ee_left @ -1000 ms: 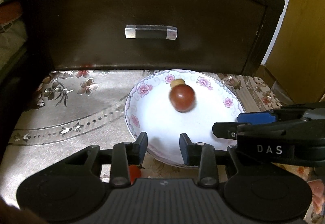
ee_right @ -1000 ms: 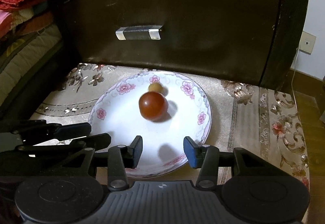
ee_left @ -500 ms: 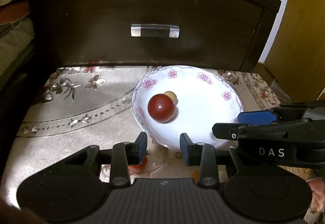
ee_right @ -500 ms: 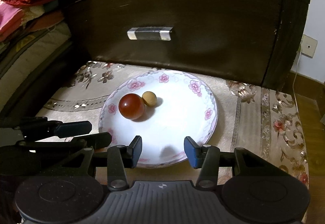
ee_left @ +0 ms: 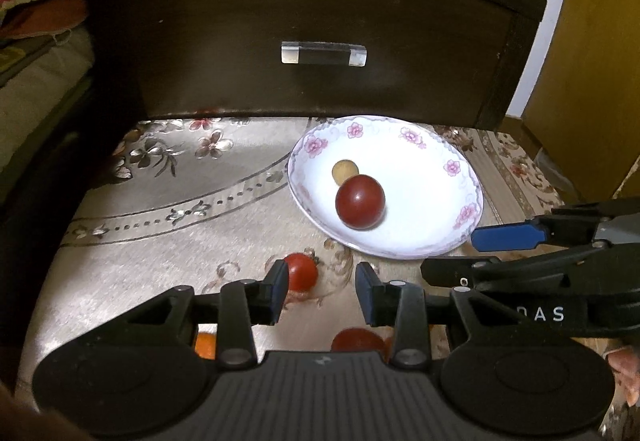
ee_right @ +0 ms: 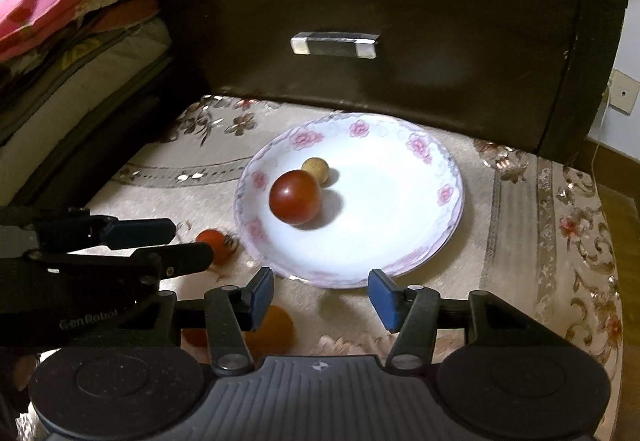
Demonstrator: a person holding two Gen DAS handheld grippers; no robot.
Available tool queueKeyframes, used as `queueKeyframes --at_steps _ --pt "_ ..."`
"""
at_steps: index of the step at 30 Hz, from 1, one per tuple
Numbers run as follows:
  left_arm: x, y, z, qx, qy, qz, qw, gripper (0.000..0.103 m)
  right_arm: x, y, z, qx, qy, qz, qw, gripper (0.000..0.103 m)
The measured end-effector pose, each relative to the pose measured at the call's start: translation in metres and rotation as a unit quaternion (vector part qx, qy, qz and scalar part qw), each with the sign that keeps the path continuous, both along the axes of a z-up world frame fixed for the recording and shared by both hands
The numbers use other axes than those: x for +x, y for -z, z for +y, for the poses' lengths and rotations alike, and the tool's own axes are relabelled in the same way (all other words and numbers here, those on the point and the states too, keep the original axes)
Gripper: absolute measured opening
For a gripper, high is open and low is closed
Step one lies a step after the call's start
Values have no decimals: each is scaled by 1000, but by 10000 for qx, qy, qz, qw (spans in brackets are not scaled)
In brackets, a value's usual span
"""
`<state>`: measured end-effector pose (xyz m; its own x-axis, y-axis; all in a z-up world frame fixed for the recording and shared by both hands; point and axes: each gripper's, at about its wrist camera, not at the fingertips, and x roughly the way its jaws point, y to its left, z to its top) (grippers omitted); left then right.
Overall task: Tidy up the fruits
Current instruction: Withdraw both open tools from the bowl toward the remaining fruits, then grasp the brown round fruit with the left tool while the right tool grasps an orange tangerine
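Both grippers are empty. My left gripper [ee_left: 322, 287] has its jaws apart, and the small tomato [ee_left: 301, 271] sits on the patterned cloth [ee_left: 160, 241] just beside the left finger, not between the two. My right gripper [ee_right: 321, 295] is spread wider, its jaws hovering over the near rim of the plate [ee_right: 400, 261].

On the plate: one large red tomato [ee_right: 295, 196] touching a small tan fruit [ee_right: 316, 169]. Off the plate: the small tomato near the left rim, plus an orange fruit [ee_right: 272, 327] and another red one [ee_left: 356, 339] partly hidden under the gripper bodies.

Handling judgement: the small tomato looks light, smooth and round, so it will likely roll or squirt out if pinched off-centre. The skin is thin, so squeeze gently. Best hold is across its widest middle, fingers either side, the stem end left clear. The cloth is soft, so the fingers can press in slightly to get low on it.
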<state>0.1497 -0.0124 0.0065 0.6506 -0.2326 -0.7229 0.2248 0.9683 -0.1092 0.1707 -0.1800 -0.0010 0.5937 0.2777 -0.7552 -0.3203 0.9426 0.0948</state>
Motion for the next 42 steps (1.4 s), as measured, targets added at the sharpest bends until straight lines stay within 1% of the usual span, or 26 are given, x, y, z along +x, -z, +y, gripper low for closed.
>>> queueKeyframes --at_steps 9,13,17,20,28,32,37,39,42 --pt "-31 3 21 99 -87 128 9998 42 -21 0 5 38 -76 70 9999 50" --pt "-49 8 29 141 -167 279 9994 42 -31 4 10 10 -147 162 9998 50" --pt "-66 13 33 212 -135 449 9987 42 -42 6 16 -39 -244 218 9995 51" --pt "-75 15 36 230 -142 502 9984 43 -49 8 18 2 -257 299 9992 51" --pt "-72 20 35 241 -136 495 9984 43 -60 13 18 14 -165 469 9988 54" --pt "-70 21 32 289 -33 483 9984 43 -57 17 20 -28 -167 476 9987 55" --pt "-68 26 39 282 -46 496 9984 43 -51 20 23 -67 -286 448 9986 55" --pt "-69 22 43 283 5 399 9988 43 -49 22 24 -75 -317 472 9984 55" --pt "-69 18 49 224 -21 318 9992 48 -46 25 24 -83 -325 514 9981 55"
